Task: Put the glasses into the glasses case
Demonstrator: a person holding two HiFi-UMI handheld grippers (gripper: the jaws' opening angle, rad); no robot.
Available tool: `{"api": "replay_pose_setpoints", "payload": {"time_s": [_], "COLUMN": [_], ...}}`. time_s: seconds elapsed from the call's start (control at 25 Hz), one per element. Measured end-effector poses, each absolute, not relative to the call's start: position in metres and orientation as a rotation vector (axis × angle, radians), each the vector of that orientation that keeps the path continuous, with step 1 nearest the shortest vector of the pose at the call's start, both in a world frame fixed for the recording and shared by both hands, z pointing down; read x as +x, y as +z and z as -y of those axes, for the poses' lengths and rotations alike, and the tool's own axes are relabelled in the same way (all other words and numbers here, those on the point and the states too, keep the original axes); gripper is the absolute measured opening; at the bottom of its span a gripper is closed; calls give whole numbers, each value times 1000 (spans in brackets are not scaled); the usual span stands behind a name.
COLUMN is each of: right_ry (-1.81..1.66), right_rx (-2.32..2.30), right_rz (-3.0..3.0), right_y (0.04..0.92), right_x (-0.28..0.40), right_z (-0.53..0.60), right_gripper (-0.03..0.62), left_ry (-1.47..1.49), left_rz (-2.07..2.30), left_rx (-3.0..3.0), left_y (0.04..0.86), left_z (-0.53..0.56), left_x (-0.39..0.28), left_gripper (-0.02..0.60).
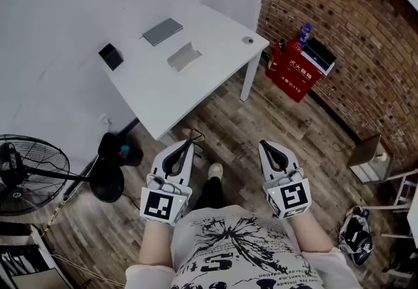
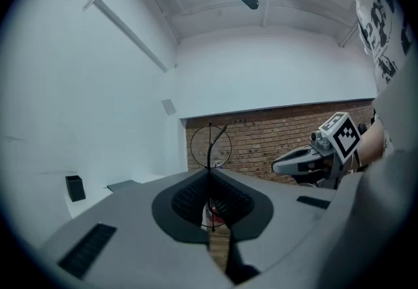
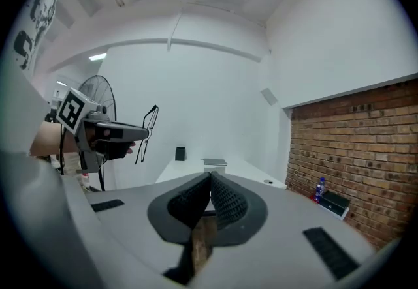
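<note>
Thin black wire-framed glasses (image 1: 194, 137) stick up from the tip of my left gripper (image 1: 189, 143), which is shut on them. In the left gripper view the glasses (image 2: 211, 144) rise from between the closed pads (image 2: 193, 195), one round lens showing above them. A light grey folded case (image 1: 184, 57) lies on the white table (image 1: 215, 66), well ahead of both grippers. My right gripper (image 1: 264, 145) is shut with nothing in it, level with the left and off the table. In the right gripper view its jaws (image 3: 210, 175) meet, and the glasses (image 3: 149, 130) hang at the left.
A flat dark grey slab (image 1: 162, 31), a black box (image 1: 110, 56) and a small round object (image 1: 247, 40) also lie on the table. A red crate (image 1: 294, 70) with a bottle (image 1: 304, 33) stands by the brick wall. A black fan (image 1: 29, 167) stands at the left.
</note>
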State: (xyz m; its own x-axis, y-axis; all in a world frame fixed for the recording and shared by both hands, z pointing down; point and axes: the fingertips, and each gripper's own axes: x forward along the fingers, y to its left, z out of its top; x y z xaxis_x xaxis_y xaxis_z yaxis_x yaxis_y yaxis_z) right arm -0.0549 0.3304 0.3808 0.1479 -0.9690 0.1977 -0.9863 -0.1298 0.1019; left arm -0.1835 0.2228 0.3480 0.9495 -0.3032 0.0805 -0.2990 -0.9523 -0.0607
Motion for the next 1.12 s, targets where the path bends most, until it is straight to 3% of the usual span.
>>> {"api": "replay_pose_setpoints", "payload": {"time_s": [0.56, 1.12], "right_ry": [164, 223], "right_rx": [2154, 1934], "right_rz": [1945, 2148], "right_y": [374, 403], "right_x": [55, 113], "right_z": [-83, 73], "right_gripper": [15, 15], "left_ry": [4, -79], "left_rz": [-511, -783], "left_rx": [-3069, -3035], "left_y": [328, 353], "left_z": [11, 129], "left_x": [-71, -25], "left_gripper": [15, 15]}}
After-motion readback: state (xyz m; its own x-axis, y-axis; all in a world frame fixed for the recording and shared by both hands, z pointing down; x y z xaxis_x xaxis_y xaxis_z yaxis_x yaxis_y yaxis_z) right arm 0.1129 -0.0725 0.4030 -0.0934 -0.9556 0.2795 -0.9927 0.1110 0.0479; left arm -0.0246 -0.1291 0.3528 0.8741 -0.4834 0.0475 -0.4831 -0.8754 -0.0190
